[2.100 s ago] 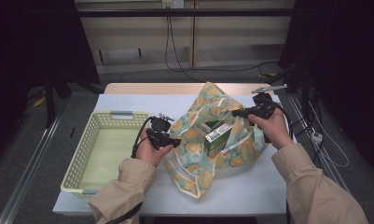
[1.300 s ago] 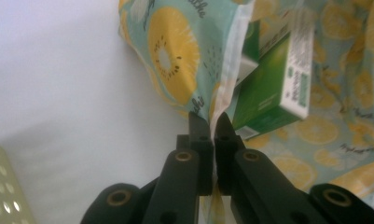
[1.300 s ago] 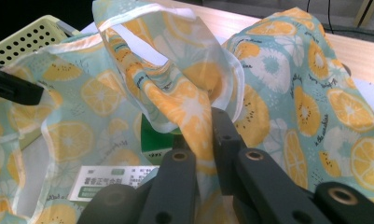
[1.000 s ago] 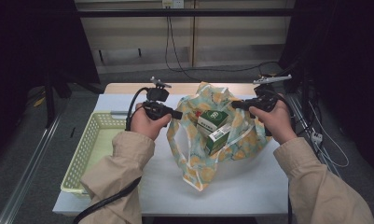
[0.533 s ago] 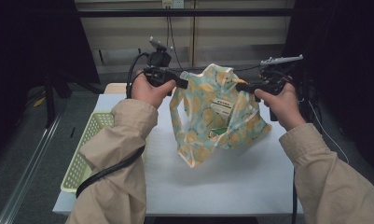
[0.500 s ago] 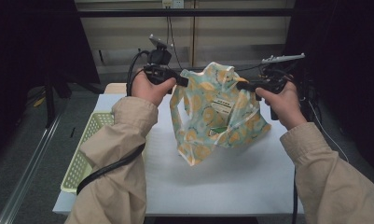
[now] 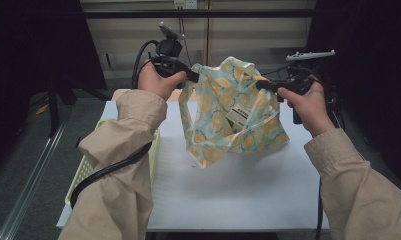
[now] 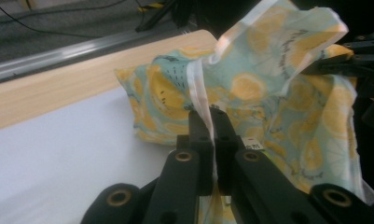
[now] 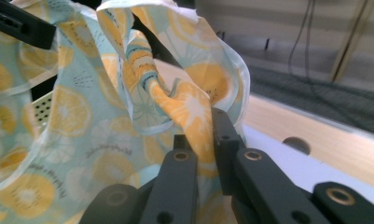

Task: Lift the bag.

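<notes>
Glossy thin plastic bag (image 7: 231, 117), matt black plastic jaws, smooth white table (image 7: 238, 190)

Beige sleeves (image 7: 123, 150), black tongs (image 8: 208, 140) with seemingly brass-ringed screws, black cable (image 7: 108, 170)

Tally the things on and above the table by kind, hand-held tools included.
Black two-jaw tools: 2, left and right
Teal plastic bag with an orange-slice print: 1
Pale yellow perforated plastic basket: 1
Boxes visible through the bag: at least 1
Total: 5
</notes>
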Demonstrator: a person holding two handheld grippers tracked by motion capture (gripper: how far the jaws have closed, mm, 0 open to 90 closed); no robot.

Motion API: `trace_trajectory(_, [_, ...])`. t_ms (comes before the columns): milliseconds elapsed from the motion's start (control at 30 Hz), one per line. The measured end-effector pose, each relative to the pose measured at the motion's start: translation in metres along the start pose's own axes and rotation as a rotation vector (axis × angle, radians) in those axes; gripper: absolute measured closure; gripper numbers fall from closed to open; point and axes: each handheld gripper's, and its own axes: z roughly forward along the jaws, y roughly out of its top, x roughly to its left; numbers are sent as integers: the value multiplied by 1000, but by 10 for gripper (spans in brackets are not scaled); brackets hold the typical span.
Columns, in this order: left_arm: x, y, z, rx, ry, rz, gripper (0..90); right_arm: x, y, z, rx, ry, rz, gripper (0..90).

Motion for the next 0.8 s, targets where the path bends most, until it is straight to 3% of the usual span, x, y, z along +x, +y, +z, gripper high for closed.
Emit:
trace_trajectory(133, [0,11,-15,-36,13,7,900,4,9,-7,-19,-2,-6,890])
trace_trajectory(200, [0,12,-17,-21,23,9,900,5,11,-8,-21,12,4,889])
trace_trajectory(267, [1,6,-12,9,13,8,900,5,7,-4,4,38,17,888])
trace_trajectory(433, [7,-11,-8,14,-9,3,894,14,-10,9,40,83,23,882])
trace_trajectory(800, [10,-41,-27,-6,-13,19,817,47,-26,27,101,197,-11,856])
